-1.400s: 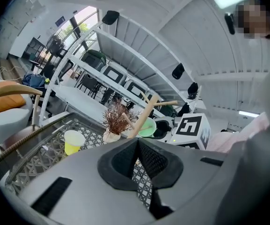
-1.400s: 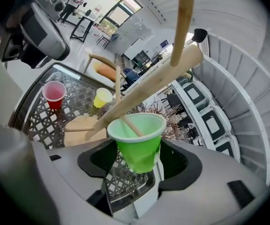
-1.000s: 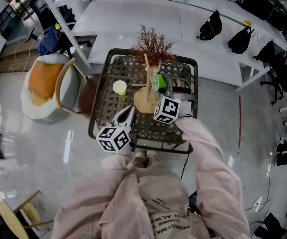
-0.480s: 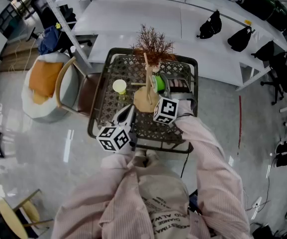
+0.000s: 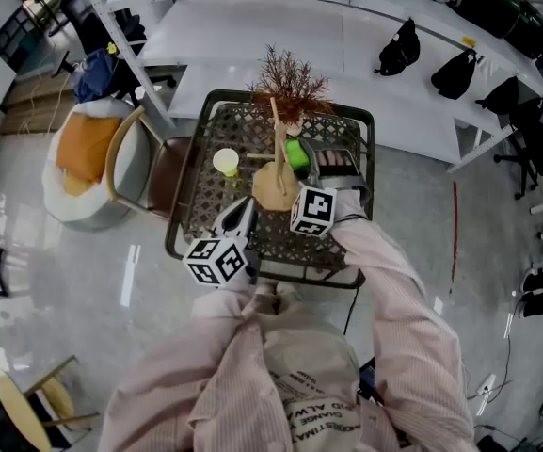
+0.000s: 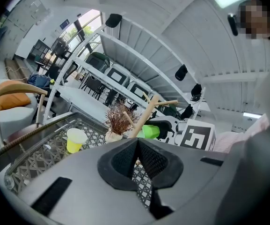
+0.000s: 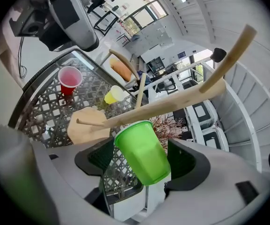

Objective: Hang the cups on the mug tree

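A black lattice counter point(image 5: 205, 217) stands on a glossy floor point(image 5: 83, 281) before white desks point(image 5: 252, 36). The left hand-held gripper point(image 6: 137, 156) is pressed together, empty. The green cup point(image 7: 144, 156) rests against the mug tree point(image 7: 172, 102) between the right hand-held gripper point(image 7: 143, 160)'s spread jaws, which have just been opening.

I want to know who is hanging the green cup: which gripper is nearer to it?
Right. The right gripper has the green cup between its jaws, which have just been opening. The left gripper, shut, sits back at the table's near edge, apart from it.
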Demonstrator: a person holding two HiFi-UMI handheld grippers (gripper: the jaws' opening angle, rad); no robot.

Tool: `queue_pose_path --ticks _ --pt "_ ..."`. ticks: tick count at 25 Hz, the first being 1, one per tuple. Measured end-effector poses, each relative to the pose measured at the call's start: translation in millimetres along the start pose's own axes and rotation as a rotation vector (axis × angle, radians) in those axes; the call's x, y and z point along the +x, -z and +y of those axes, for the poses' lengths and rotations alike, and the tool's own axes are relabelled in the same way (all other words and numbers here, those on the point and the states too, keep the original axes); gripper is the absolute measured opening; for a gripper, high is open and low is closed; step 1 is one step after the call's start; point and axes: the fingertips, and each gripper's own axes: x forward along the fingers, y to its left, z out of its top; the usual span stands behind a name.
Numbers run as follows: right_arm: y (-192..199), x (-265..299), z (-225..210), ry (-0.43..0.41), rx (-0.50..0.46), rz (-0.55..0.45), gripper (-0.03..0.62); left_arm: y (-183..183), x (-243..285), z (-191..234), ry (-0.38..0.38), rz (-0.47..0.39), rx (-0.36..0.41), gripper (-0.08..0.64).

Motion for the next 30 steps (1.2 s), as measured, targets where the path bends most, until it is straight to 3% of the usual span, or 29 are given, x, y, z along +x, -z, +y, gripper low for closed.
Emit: queue_pose_path --ticks 6,14,21,30 --pt "0.6 -6.9 0.9 0.007 0.04 -0.028 0.319 -3.3 -2.7 -2.9 -0.009 -0.025 -0.005 -0.002" --pt "10.2 -22.8 2.4 0.018 0.175 -0.068 0.318 -3.9 -7.7 -8.6 -0.03 -0.049 -0.005 -0.002" --pt "17.9 -41.8 11.2 -0.006 0.433 -0.118 0.318 -6.1 -19.9 -3.5 -0.056 -0.064 0.016 -0.002" --pt "1.4 -59.0 45.3 -0.106 0.699 -0.179 0.318 -0.1 -37.6 11.3 -0.1 -0.051 0.008 -0.002"
